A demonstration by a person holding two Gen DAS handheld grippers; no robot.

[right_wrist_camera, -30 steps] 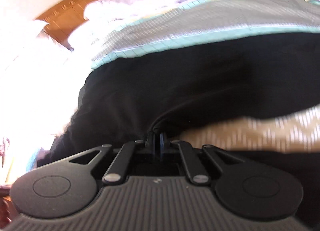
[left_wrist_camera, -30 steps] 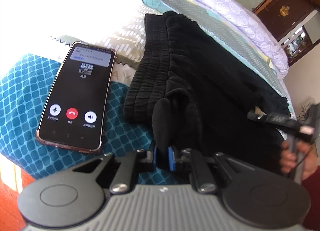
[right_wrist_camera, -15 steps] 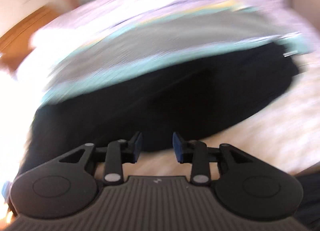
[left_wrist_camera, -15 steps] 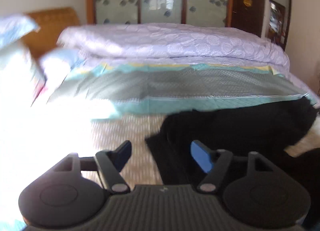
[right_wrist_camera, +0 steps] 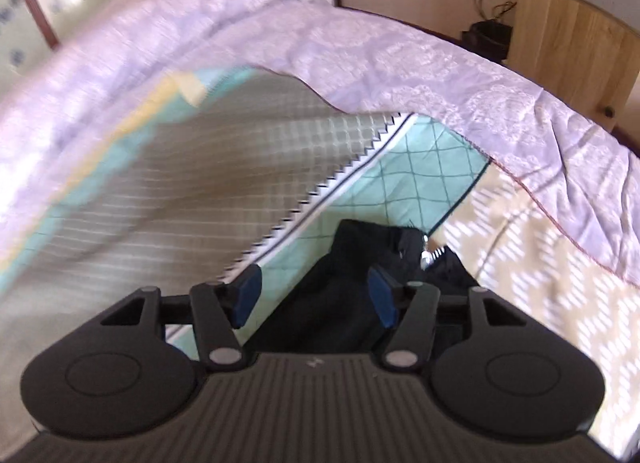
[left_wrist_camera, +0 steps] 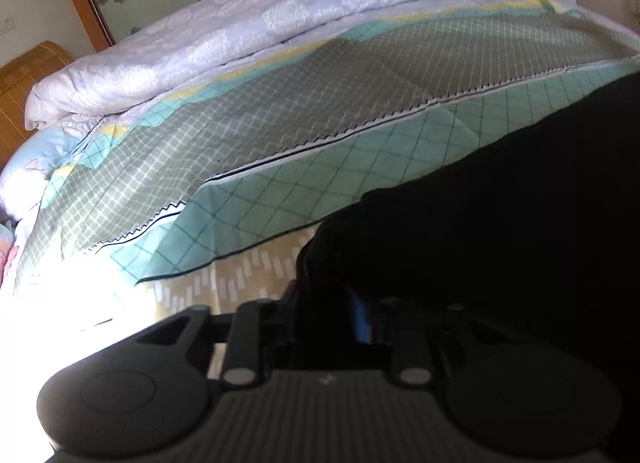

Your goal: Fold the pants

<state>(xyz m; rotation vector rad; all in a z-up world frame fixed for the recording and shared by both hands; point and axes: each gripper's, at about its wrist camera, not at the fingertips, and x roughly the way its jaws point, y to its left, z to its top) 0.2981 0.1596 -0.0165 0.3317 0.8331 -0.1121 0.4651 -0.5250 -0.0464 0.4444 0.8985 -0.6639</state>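
Left wrist view: the phone seen a second earlier is gone from view; the left gripper [left_wrist_camera: 326, 303] is closing on an edge of the black pants [left_wrist_camera: 500, 215], which lie on the patterned bedspread [left_wrist_camera: 280, 135]. Right wrist view: the right gripper [right_wrist_camera: 314, 295], earlier clamped, is opening, nothing pressed between its pads, over the pants' end; a new fold appears to be starting.

Black pants [left_wrist_camera: 500, 223] — rumpled, on patterned bedspread [left_wrist_camera: 280, 135]

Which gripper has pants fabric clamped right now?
The left gripper, closing on the black pants; the right gripper is opening, pads clear of cloth.
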